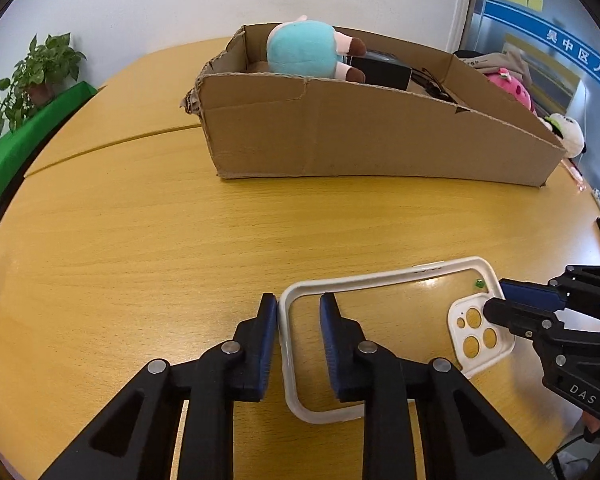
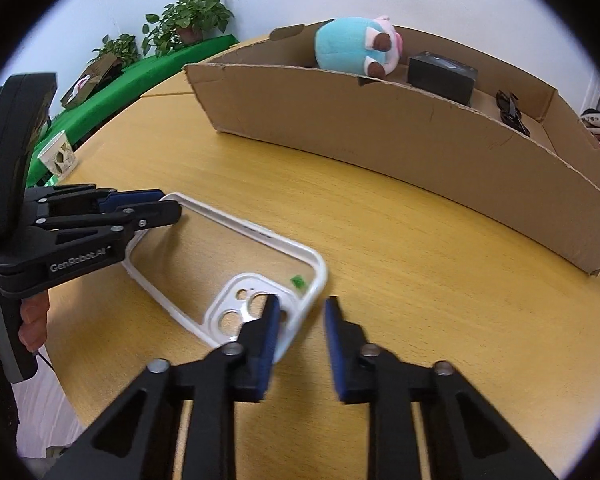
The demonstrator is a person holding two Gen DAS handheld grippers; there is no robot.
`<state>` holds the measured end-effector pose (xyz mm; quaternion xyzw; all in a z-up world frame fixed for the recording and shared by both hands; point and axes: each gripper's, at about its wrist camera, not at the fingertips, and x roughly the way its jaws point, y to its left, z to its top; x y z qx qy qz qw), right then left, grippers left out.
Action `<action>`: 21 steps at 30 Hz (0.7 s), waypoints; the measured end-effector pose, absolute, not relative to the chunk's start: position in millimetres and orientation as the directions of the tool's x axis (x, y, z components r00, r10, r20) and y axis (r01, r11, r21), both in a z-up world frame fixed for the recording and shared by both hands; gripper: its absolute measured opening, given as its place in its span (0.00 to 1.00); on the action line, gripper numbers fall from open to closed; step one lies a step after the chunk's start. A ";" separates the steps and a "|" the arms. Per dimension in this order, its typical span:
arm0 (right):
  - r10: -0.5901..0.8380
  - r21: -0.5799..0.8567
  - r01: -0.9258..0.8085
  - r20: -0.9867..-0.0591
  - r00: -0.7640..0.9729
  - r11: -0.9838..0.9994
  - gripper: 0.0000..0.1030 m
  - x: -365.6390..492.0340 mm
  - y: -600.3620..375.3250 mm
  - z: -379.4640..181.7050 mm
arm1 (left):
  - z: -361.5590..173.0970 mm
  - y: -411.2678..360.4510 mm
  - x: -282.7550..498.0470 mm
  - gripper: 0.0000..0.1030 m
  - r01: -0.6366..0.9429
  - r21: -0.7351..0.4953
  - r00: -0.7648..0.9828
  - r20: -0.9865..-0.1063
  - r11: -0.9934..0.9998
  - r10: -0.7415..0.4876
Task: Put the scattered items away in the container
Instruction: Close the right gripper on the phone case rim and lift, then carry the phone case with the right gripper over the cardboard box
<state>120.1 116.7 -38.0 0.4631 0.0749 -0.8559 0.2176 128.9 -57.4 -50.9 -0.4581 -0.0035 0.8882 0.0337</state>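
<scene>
While a plush toy (image 1: 304, 46) and black box (image 2: 442, 72) already sit in the cardboard box (image 1: 340, 132) ahead, left gripper (image 1: 298, 344) and right gripper (image 2: 300, 344) pinch opposite rims of the clear phone case (image 1: 380, 292), flat on the bench (image 1: 180, 240).

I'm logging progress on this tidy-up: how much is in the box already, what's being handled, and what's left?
Done: the turquoise plush toy, a black box and dark sunglasses already lie in the cardboard box. In hand: the clear white-rimmed phone case lies on the wooden table; the left tongs straddle one rim, the right tongs the camera end. Left: lifting it into the box.
</scene>
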 end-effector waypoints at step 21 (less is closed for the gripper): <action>-0.272 0.067 0.320 -0.705 -0.655 -0.945 0.09 110.5 178.3 29.0 | 40.9 -29.1 116.3 0.05 -0.139 -0.112 -0.705 -0.686 -0.984 0.178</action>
